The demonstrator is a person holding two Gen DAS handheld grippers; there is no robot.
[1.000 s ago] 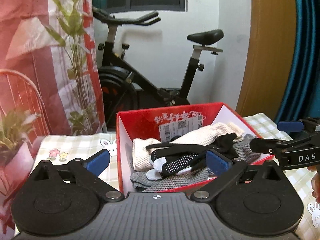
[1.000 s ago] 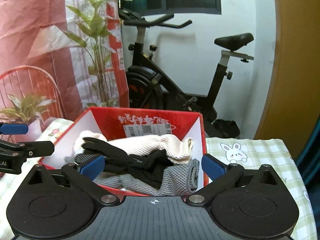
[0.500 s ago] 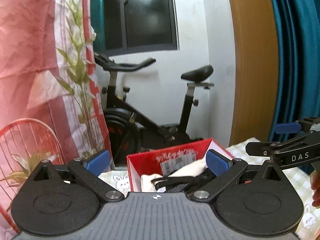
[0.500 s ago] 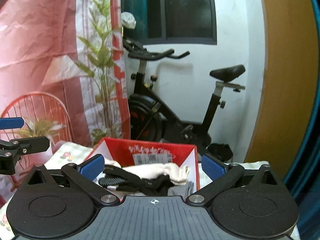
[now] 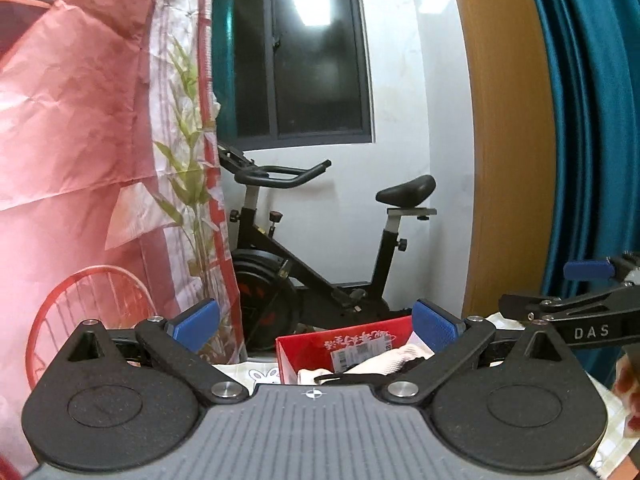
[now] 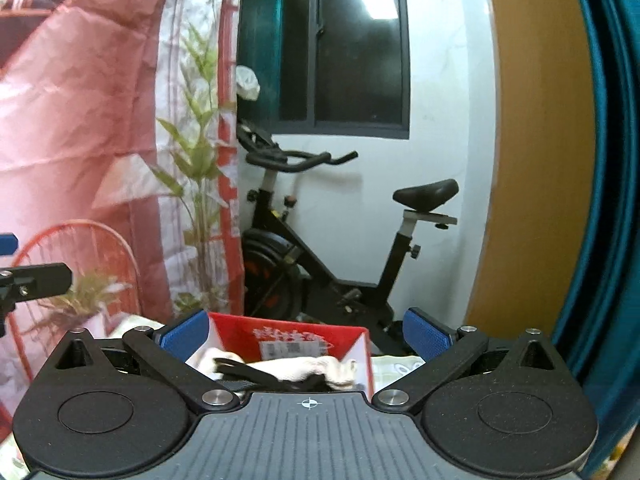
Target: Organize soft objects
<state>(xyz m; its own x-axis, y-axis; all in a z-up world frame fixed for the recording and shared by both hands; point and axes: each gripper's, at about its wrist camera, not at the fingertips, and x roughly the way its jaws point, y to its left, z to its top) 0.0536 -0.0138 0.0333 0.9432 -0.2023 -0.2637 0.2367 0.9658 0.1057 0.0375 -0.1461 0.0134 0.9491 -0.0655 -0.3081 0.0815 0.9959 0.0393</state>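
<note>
I see a red box (image 6: 296, 338) low in both wrist views, sitting on a checked tablecloth (image 5: 256, 372) printed with rabbits. Inside it lies a heap of soft things — a cream knitted cloth (image 6: 304, 368) draped over a black glove (image 6: 240, 368), touching it. My left gripper (image 5: 316, 322) hangs above the near side of the box with its blue pads spread wide apart, holding nothing. My right gripper (image 6: 306, 328) is likewise spread wide and empty, the box showing between its fingers. Beyond the table stands a black exercise bike (image 5: 320, 264) against a white wall, under a dark window (image 6: 352, 44) — a red patterned curtain (image 5: 80, 160) hangs at left.
</note>
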